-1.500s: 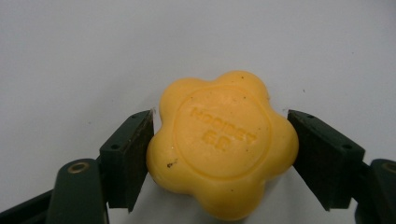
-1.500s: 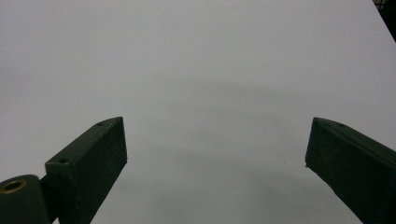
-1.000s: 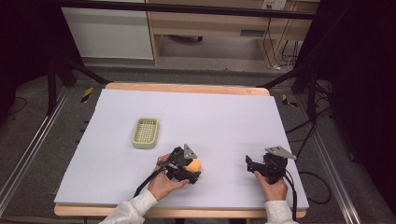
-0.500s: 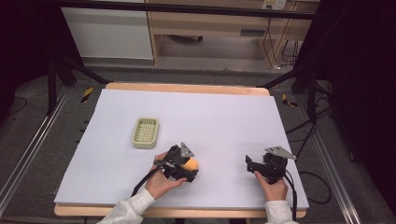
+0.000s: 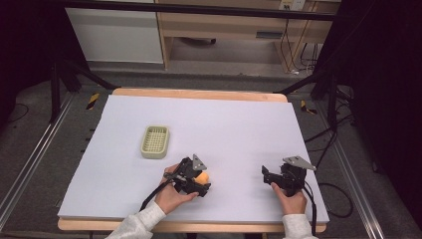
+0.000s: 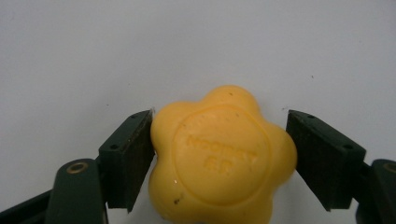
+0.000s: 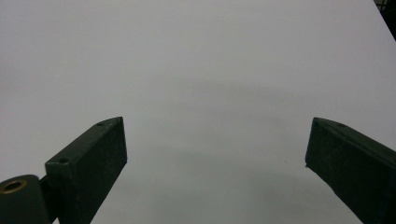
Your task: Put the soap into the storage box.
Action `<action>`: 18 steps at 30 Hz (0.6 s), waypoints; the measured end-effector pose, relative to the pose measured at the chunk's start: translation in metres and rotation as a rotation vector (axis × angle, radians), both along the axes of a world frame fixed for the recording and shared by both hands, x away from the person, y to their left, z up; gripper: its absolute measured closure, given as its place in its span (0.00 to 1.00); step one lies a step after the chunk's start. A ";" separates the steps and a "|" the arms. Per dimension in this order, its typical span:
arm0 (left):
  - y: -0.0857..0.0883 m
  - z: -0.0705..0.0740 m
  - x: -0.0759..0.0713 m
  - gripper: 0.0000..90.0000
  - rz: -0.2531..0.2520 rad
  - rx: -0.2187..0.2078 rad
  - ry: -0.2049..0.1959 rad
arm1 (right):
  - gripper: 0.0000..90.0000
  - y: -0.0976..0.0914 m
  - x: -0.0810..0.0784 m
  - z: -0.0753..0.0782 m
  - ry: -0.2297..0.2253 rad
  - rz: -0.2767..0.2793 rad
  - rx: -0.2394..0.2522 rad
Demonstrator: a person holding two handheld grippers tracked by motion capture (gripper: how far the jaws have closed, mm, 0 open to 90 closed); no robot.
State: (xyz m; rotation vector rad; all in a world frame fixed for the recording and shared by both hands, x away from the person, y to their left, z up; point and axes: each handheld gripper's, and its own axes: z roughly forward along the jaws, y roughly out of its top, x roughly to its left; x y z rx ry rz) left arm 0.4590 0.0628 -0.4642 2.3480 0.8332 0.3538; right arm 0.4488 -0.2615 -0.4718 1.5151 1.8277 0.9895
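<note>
A yellow flower-shaped soap bar with a raised stamp lies on the white table sheet. In the high view the soap bar shows orange-yellow near the front middle. My left gripper is shut on it, and in the left gripper view one black jaw presses each side. My right gripper rests low at the front right, held by a hand. Its jaws stand wide apart over bare sheet, so this gripper is open.
A pale green ribbed soap dish stands on the sheet, left of centre and behind my left gripper. Cables trail from both grippers toward the front edge. A wooden table rim borders the back.
My left gripper with the soap has shifted very slightly to the left. The right gripper has stayed where it was.
</note>
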 end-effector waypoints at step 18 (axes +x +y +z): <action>0.001 0.000 0.003 0.29 0.034 -0.053 0.019 | 0.07 0.000 0.000 0.000 0.004 -0.002 0.004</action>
